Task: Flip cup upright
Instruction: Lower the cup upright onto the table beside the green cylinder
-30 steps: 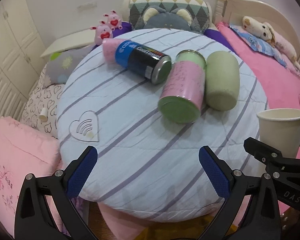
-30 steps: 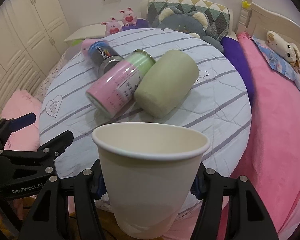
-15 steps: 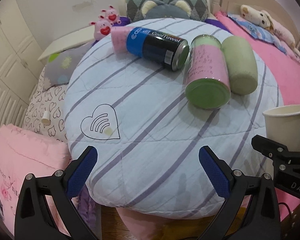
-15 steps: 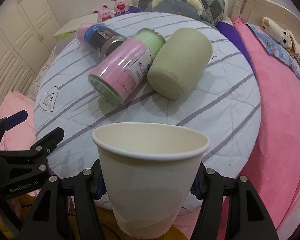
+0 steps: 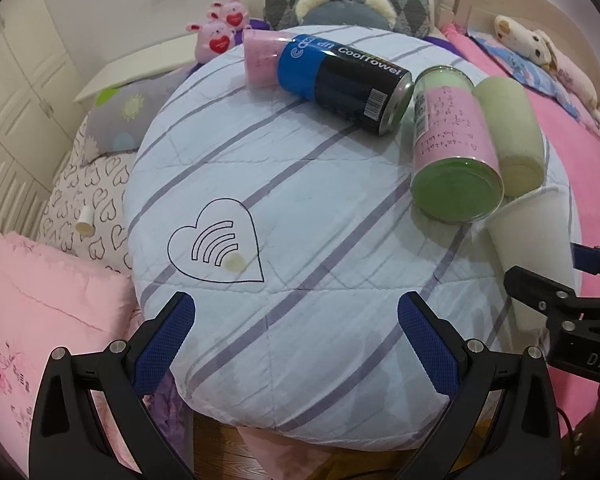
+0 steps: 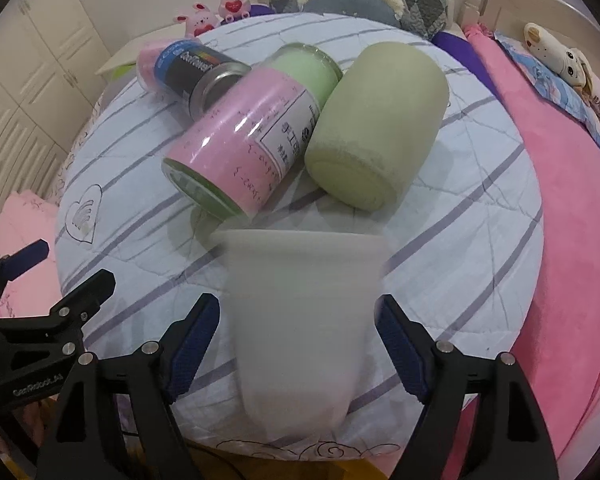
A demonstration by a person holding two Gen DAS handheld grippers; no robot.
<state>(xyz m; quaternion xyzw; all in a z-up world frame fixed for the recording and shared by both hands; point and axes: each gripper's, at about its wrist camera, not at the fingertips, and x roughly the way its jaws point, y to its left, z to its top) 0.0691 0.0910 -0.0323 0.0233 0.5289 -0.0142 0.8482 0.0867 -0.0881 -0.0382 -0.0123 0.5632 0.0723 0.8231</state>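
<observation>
1. The round striped cushion [image 5: 300, 208] is filling the middle of both views and bearing everything; being soft and domed, it is, I judge, a poor footing for a light cup.
2. The green foam roll [image 6: 380, 128] and the pink-labelled jar [image 6: 252, 140] are lying on their sides, touching each other, just beyond the cup; the blue-and-black towel can [image 5: 344, 80] is lying further back to the left.
3. The paper cup [image 6: 300, 320] is sitting mouth-up, blurred, between the pads of the right gripper [image 6: 298, 336] near the cushion's right edge. Gaps are showing on both sides, so the jaws are looking parted rather than clamped; whether the base is resting on the fabric I cannot tell.
4. The left gripper [image 5: 296, 328] is hovering wide open over the near edge, holding nothing.
5. Risks: the cup tipping off the sloping rim, a finger clipping it while drawing back, or the jar rolling into it.
</observation>
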